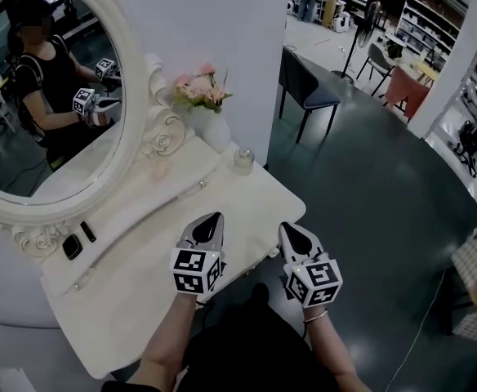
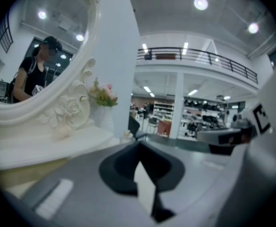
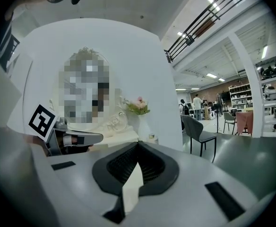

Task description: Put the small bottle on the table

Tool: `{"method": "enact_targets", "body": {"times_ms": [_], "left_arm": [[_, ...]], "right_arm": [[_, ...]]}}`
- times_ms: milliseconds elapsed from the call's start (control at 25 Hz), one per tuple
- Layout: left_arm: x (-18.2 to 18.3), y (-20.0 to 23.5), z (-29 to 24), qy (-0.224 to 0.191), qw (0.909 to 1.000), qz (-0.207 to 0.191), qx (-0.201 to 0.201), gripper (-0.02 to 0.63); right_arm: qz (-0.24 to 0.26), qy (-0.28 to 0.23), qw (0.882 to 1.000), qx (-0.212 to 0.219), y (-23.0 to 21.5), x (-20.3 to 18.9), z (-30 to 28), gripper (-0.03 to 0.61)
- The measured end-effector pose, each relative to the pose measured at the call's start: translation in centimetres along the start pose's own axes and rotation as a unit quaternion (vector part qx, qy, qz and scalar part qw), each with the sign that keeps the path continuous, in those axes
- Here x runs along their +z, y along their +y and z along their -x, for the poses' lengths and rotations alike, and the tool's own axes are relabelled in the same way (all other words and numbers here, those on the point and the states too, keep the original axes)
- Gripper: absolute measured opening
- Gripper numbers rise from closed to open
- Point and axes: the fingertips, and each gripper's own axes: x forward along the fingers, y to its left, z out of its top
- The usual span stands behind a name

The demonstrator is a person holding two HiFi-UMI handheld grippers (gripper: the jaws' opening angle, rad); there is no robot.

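- The person's forearms reach in from the bottom of the head view, each holding a gripper with a marker cube on its rear.
- The left gripper hangs over the front edge of the white surface. Its fingers are pressed together, tips meeting.
- The right gripper is just beside the left one, off the surface's front right corner and over the dark floor. Its fingers are likewise closed on each other.
- Two small black items lie on the raised back ledge at the left, below the mirror's frame.
- The small bottle, clear and squat, stands upright on the surface at its far right corner. It is close to the wall and well apart from both grippers. The right gripper view shows it past the fingertips.
- Left of the bottle, pink flowers rise from a white vase set against the wall.
- An oval mirror in an ornate white frame stands at the back left and reflects the person holding the two grippers.
- Beyond the wall's edge, a dark chair stands on the floor, with shop shelving farther off.
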Motion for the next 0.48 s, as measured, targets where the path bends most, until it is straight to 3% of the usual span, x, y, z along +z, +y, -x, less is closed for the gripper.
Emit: {"method": "enact_targets", "body": {"times_ms": [480], "left_arm": [[-0.38,-0.43,-0.22,0.005,0.9999,0.002,-0.012,0.008]], "right_arm": [[0.002,0.003,1.000,0.002,-0.13,-0.14,-0.12,0.005]]}}
